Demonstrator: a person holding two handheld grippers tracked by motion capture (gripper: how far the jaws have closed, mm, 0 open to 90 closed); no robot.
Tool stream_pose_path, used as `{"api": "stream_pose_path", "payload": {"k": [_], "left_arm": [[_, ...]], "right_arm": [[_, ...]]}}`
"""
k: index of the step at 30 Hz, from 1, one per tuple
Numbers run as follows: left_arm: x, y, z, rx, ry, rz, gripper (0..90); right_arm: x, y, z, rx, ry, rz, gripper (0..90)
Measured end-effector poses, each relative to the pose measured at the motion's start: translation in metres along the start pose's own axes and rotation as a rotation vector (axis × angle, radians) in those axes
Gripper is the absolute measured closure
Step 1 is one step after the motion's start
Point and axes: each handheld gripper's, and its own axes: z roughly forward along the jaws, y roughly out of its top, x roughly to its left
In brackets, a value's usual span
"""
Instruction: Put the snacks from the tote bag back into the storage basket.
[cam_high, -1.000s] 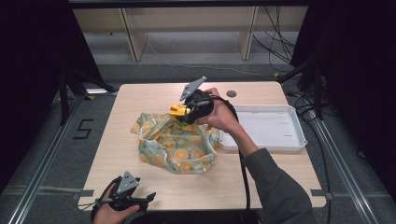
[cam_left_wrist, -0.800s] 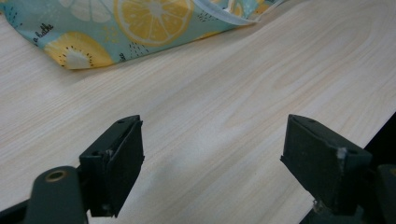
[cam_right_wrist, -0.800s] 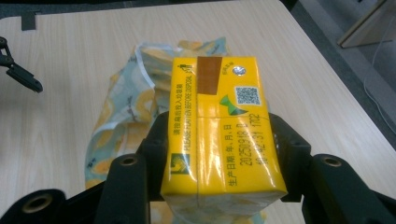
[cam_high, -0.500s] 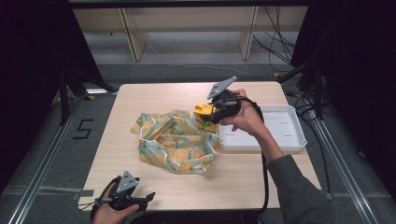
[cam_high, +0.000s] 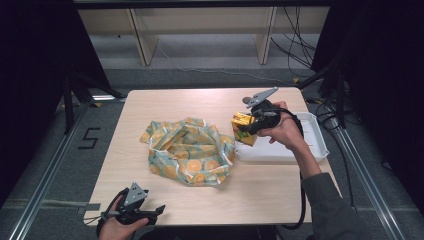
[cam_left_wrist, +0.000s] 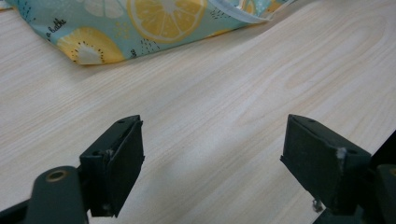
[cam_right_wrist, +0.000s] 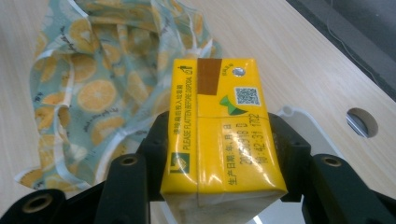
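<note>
Now the right gripper (cam_high: 246, 128) has its black jaws clamped on the sides of a yellow drink carton (cam_right_wrist: 222, 135), carrying it above the left rim of the white plastic tray (cam_high: 315, 145) by the desk's right edge. Just beside it, mid-desk, lies the crumpled teal cloth bag with orange-slice print (cam_high: 189, 150). Down at the near-left corner, the left gripper (cam_left_wrist: 212, 158) gapes wide, empty, over bare wood.
</note>
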Motion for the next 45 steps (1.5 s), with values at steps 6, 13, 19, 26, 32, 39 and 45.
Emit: {"api": "stream_pose_path", "payload": {"k": [6, 13, 19, 26, 32, 39, 45], "left_arm": [[0.001, 0.0, 0.0, 0.011, 0.002, 0.005, 19.9], [-0.001, -0.001, 0.001, 0.009, -0.003, -0.018, 19.9], [0.0, -0.001, 0.0, 0.022, 0.001, 0.01, 20.0], [0.0, -0.001, 0.001, 0.021, 0.002, 0.006, 19.9], [0.0, -0.001, 0.001, 0.021, -0.003, 0.009, 19.9], [0.0, -0.001, 0.001, 0.025, 0.004, 0.006, 19.9], [-0.001, -0.001, 0.001, 0.028, 0.002, 0.006, 19.9]], "right_arm": [[-0.007, -0.015, 0.004, 0.007, 0.005, 0.006, 51.5], [-0.008, -0.029, 0.01, 0.005, 0.009, 0.031, 51.5], [-0.011, -0.038, 0.019, -0.021, 0.03, 0.023, 51.5], [-0.014, -0.047, 0.023, -0.038, 0.025, 0.041, 51.5], [-0.016, -0.05, 0.027, -0.045, 0.027, 0.033, 51.5], [-0.019, -0.055, 0.03, -0.055, 0.032, 0.028, 51.4], [-0.02, -0.059, 0.033, -0.051, 0.05, 0.023, 51.4]]}}
